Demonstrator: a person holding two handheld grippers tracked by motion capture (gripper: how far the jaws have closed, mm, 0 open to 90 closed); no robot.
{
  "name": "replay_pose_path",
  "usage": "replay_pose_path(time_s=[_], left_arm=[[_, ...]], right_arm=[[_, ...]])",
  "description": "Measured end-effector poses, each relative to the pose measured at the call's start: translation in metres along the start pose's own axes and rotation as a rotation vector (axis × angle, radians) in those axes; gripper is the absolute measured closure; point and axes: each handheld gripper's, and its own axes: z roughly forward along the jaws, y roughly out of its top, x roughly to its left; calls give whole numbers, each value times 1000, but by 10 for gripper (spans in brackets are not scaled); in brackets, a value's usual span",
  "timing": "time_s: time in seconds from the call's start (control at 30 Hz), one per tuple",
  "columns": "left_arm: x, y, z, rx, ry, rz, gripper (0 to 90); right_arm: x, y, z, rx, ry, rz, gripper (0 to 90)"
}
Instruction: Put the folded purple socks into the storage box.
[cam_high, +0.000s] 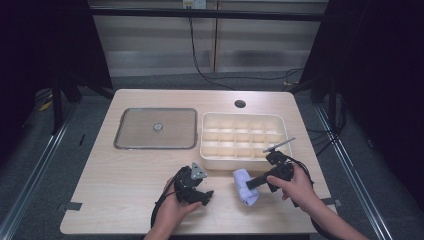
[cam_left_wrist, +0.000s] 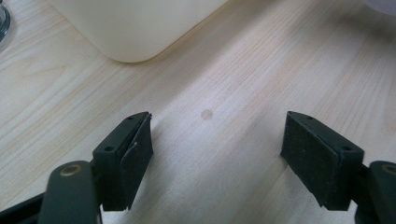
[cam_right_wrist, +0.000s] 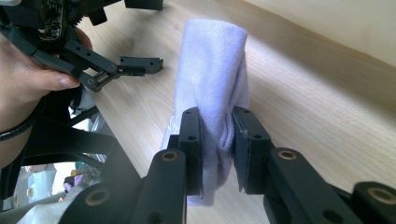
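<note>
- Right gripper (cam_right_wrist: 217, 135) is clamped on the middle of the folded cloth (cam_right_wrist: 212, 79), probably to carry it as one bundle.
- Left gripper (cam_left_wrist: 217, 149) gapes with nothing between its jaws, hanging over bare table (cam_left_wrist: 233, 70) beside the cloth.
- Tray (cam_high: 243, 136) waits just beyond both grippers.

Light wood surface (cam_high: 130, 175) w/ round hole at far edge. On it: white divided tray (cam_high: 243, 138) just beyond the tongs, flat grey lid (cam_high: 156, 128) far-left of them, white cloth (cam_high: 245, 186) btw them.
</note>
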Motion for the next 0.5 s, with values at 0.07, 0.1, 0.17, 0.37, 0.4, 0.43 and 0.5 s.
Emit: replay_pose_path(time_s=[0.07,0.1,0.17,0.37,0.4,0.43,0.5], left_arm=[[0,-1,0,2,2,11,228],[0,-1,-1,1,3,14,222],[0,-2,1,-16,-1,16,212],[0,-4,1,-30,-5,15,189],[0,-4,1,-33,-2,15,189],[0,-5,2,-40,-7,11,188],[0,-6,2,-50,-2,18,185]], right_arm=[[-1,0,-1,0,0,-3,751],[-1,1,-2,-5,5,-1,751],[-1,1,-4,-2,3,-3,751],[-1,3,-14,-8,-2,-11,751],[-1,4,-15,-9,-2,-11,750],[-1,4,-17,-2,-7,-10,751],[-1,5,-20,-9,-7,-11,750]])
